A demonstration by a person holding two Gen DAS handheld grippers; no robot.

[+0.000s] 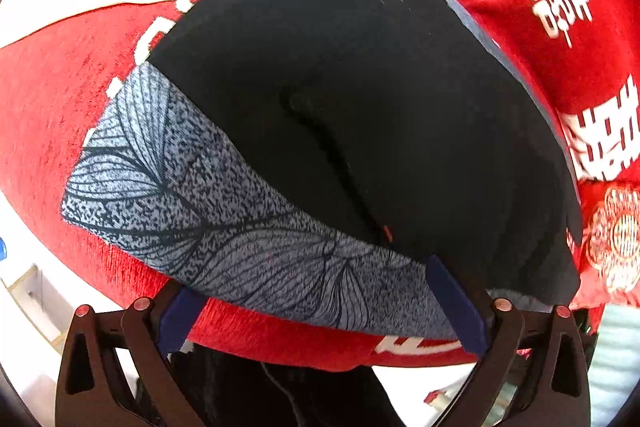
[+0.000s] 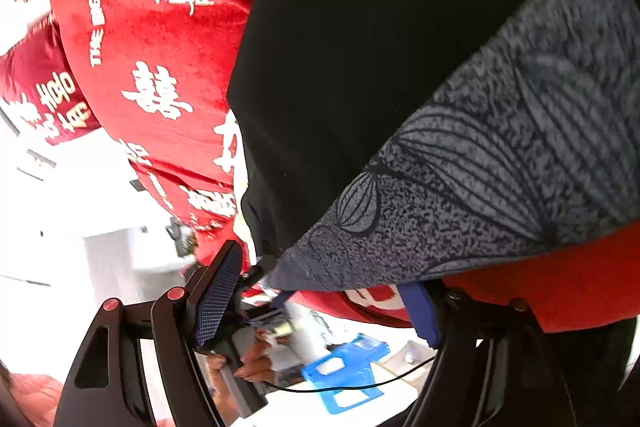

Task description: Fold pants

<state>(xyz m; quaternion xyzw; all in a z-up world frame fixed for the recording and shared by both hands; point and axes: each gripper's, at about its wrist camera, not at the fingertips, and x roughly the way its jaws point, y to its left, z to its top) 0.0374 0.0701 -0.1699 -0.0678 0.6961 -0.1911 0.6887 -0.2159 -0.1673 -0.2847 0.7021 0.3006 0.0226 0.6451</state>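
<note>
The black pants (image 1: 360,99) lie on the red cloth (image 1: 40,131) over the surface, and with both the left tongs (image 1: 320,303) and right tongs (image 2: 320,291) spread wide at the patterned waistband (image 1: 224,227), closing carelessly could catch that cloth too.

The pants (image 1: 340,115) lie on the blanket (image 1: 44,131) (waistband (image 1: 224,227) nearest the camera).

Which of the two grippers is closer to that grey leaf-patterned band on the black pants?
Hard to call: both are at it. The left gripper straddles the grey leaf-patterned band of the black pants, fingers apart. The right gripper sits open at the band's corner.
</note>
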